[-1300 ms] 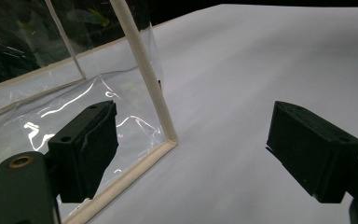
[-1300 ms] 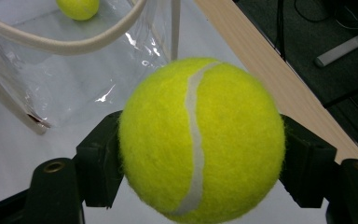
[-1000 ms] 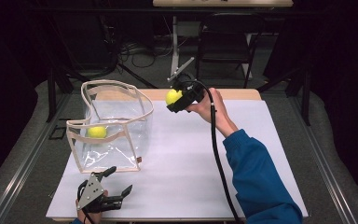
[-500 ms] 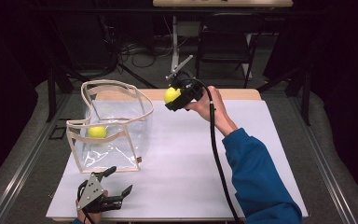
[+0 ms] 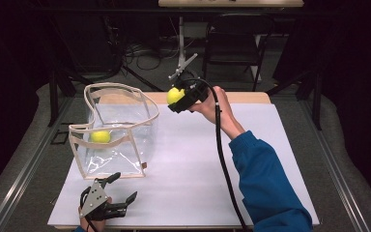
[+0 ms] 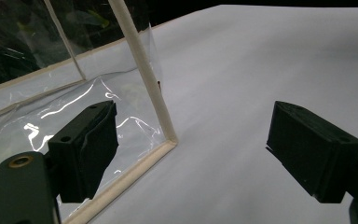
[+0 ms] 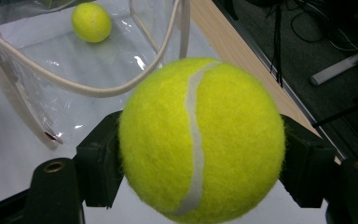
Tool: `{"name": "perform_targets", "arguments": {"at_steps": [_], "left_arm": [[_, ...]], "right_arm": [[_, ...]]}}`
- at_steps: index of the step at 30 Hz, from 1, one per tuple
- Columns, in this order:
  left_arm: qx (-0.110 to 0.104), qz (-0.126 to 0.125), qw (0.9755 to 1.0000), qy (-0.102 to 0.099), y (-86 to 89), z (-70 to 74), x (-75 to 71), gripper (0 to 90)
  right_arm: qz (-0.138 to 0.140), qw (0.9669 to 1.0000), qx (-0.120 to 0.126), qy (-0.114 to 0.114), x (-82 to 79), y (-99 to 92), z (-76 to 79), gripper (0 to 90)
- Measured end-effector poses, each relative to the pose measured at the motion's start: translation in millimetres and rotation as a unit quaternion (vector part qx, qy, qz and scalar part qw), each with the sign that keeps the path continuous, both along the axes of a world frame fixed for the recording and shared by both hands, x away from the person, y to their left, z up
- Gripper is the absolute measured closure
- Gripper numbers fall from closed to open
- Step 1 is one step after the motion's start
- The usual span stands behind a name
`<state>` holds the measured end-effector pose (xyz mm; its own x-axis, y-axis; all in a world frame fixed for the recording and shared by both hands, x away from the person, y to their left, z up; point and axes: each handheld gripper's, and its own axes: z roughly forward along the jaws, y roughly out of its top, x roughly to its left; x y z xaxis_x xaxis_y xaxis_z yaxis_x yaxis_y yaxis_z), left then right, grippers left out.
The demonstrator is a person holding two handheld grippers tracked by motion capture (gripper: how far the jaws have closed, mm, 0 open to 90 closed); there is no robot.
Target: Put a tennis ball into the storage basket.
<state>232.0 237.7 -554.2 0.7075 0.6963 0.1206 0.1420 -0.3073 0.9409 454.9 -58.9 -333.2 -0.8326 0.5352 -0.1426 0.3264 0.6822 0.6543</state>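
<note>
right gripper (image 5: 174,99) clamps tennis ball (image 7: 200,140) | left gripper (image 5: 118,191) gapes idle | advice: centre over clear bag (image 5: 125,145) mouth before dropping

In the high view the held ball (image 5: 174,94) is half covered by the right claw (image 5: 178,99), and the left hand (image 5: 84,223) and the sleeve (image 5: 265,188) are cut off by the bottom edge. In the right claw view that ball (image 7: 200,140) hides the inner faces of both jaws and much of the tabletop (image 7: 9,154), while the bag (image 7: 51,79) runs off the top and left edges. In the left claw view the bag (image 6: 140,70) is cut by the top, left and bottom edges, and what lies inside it is a dark, glare-streaked blur.
</note>
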Motion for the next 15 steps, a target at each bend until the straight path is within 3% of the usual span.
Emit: {"name": "perform_targets", "arguments": {"at_steps": [15], "left_arm": [[-0.001, 0.001, 1.0, 0.001, 0.4, -0.2, 0.3, 15.9]], "right_arm": [[0.01, 0.9999, 0.005, -0.005, -2.6, 9.1, 6.9, 26.4]]}}
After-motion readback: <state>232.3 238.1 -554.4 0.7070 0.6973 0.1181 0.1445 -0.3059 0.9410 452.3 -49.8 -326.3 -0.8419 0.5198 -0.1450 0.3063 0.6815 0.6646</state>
